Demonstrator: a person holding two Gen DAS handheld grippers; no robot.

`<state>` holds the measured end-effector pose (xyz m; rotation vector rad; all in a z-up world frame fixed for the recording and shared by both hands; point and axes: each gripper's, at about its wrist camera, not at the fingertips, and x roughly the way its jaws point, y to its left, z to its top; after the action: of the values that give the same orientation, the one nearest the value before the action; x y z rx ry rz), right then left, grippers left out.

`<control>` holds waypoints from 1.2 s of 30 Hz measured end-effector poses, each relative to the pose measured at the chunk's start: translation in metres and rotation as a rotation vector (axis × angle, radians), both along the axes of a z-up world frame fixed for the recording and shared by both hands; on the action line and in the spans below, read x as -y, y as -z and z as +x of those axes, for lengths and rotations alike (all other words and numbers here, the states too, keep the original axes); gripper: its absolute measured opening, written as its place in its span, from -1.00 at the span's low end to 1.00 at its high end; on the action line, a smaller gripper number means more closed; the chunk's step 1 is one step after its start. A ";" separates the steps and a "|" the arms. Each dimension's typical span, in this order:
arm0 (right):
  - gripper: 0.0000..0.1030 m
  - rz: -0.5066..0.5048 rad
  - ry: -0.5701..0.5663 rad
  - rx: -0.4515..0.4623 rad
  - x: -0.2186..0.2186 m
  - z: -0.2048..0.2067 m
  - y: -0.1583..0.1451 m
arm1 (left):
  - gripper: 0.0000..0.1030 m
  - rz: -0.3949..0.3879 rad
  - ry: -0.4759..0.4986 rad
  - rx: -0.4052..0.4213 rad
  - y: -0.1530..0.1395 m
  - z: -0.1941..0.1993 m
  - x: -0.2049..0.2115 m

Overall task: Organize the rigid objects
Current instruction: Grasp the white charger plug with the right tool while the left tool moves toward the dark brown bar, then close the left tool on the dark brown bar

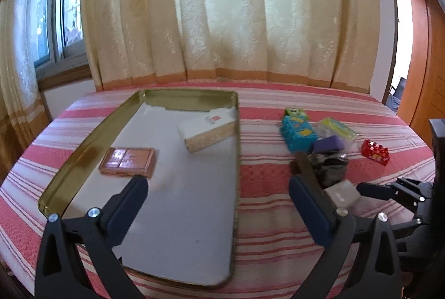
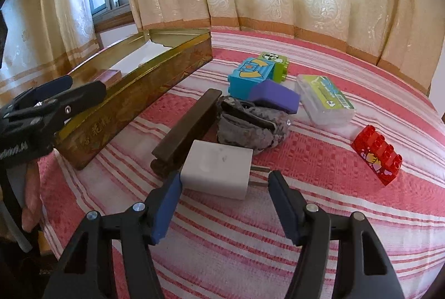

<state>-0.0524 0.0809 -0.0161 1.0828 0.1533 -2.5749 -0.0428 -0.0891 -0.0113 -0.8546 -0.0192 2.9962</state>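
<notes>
Where the grippers stood: as the right gripper (image 2: 224,182) reached over the striped cloth (image 2: 278,229), its jaws were apart around the white charger (image 2: 218,172), pads flanking it, not yet clamped.
Charger: it lay near the right edge of the cloth's clutter, just ahead of that gripper, prongs pointing right toward the right pad (its long axis ran across the jaws).
Neighbours: a dark bar (image 2: 185,132) touched its left side; a grey pouch (image 2: 251,126) sat just beyond.
Left gripper (image 1: 218,194): jaws wide apart, empty, hovering over the gold tin (image 1: 83,143) on the left.
Nearer hand: the right, judging by position.
</notes>
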 end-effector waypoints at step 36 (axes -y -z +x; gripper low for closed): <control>0.28 -0.135 0.201 -0.203 -0.073 0.024 -0.015 | 0.67 -0.077 0.201 0.174 0.022 -0.029 -0.089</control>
<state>-0.0286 0.1538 -0.0013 0.8247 -0.0846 -2.8255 -0.0714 -0.0001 -0.0338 -1.0535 0.1690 2.7451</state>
